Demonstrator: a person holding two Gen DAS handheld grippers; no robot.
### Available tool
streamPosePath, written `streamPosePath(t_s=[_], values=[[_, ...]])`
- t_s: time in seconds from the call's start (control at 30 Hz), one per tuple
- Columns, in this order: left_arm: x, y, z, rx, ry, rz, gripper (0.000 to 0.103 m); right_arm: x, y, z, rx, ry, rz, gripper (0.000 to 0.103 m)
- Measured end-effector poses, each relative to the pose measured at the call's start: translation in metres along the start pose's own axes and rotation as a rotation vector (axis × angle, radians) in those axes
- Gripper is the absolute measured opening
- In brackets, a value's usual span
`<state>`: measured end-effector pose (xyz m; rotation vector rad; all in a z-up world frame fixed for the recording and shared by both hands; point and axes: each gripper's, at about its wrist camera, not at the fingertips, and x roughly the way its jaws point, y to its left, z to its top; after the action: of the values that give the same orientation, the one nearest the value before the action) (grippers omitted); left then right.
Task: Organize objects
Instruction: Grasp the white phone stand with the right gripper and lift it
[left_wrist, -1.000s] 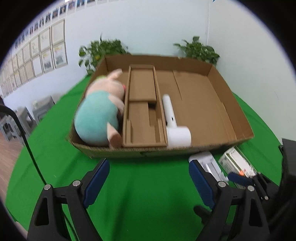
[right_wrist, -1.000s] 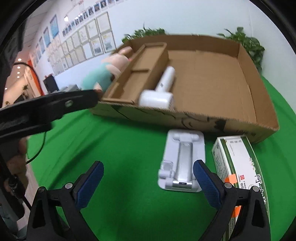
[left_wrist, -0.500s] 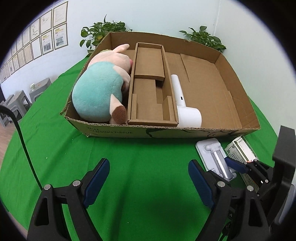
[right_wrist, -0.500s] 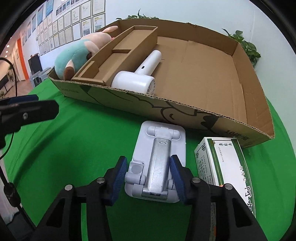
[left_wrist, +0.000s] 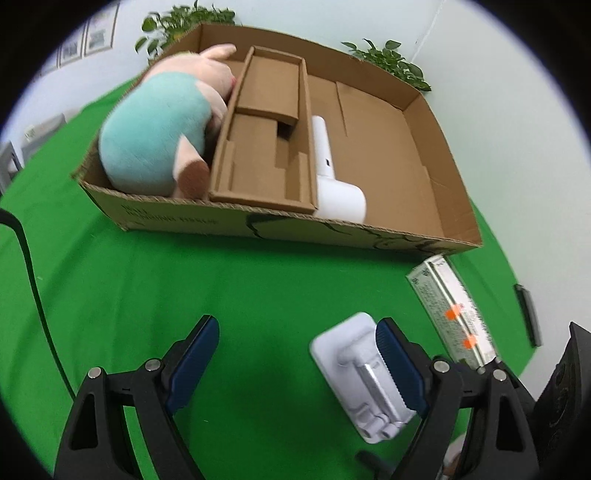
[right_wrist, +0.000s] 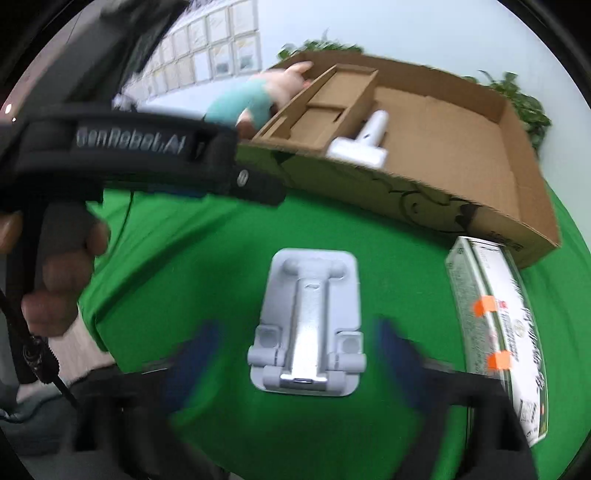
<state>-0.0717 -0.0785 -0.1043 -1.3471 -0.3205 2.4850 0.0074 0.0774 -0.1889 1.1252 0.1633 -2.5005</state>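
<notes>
The white phone stand (right_wrist: 308, 325) is seen lying flat on the green cloth (right_wrist: 207, 266) before the cardboard box (right_wrist: 424, 195), between the opening, untouching jaws of the right gripper (right_wrist: 295, 354), while the left gripper (left_wrist: 295, 354) is held open, empty.

The right hand-held gripper (right_wrist: 295, 354), clamped around the white phone stand (right_wrist: 306, 325) half a second ago, is opening and stands clear of it.
</notes>
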Motion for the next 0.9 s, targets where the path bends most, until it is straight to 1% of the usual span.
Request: streamPosePath(t_s=[0.03,0.13,0.23,0.37,0.4,0.5,0.57,0.63,0.7,0.77,0.8,0.9], values=[[0.003,0.0,-0.001,-0.006,0.02,-0.024,0.086,-0.002,-0.004,0.001,0.023,-0.012,0.011,0.102],[0.013,0.0,-0.005,-0.029,0.081,-0.097,0.086,0.002,-0.01,-0.001,0.071,0.021,0.035,0.102],[0.019,-0.001,-0.009,-0.043,0.121,-0.171,0.086,0.01,-0.008,-0.004,0.059,0.048,0.028,0.102],[0.027,-0.003,-0.014,-0.066,0.178,-0.269,0.086,0.015,-0.002,-0.006,0.036,0.051,0.026,0.101],[0.028,-0.004,-0.016,-0.069,0.188,-0.283,0.086,0.016,-0.001,-0.006,0.027,0.05,0.022,0.1],[0.033,-0.008,-0.021,-0.072,0.219,-0.315,0.085,0.022,0.004,-0.006,-0.004,0.059,-0.011,0.095],[0.037,-0.008,-0.025,-0.089,0.239,-0.34,0.084,0.025,0.005,-0.007,-0.012,0.068,-0.014,0.088],[0.04,-0.006,-0.028,-0.106,0.248,-0.356,0.084,0.026,0.005,-0.008,-0.011,0.074,-0.007,0.084],[0.04,-0.004,-0.03,-0.114,0.242,-0.367,0.084,0.027,0.006,-0.009,-0.008,0.07,-0.02,0.08],[0.04,-0.003,-0.031,-0.127,0.24,-0.381,0.083,0.026,0.006,-0.01,0.007,0.065,-0.031,0.069],[0.04,-0.002,-0.031,-0.129,0.239,-0.382,0.083,0.026,0.006,-0.011,0.012,0.065,-0.03,0.067],[0.039,-0.002,-0.031,-0.127,0.233,-0.385,0.083,0.024,0.008,-0.012,0.019,0.059,-0.019,0.067]])
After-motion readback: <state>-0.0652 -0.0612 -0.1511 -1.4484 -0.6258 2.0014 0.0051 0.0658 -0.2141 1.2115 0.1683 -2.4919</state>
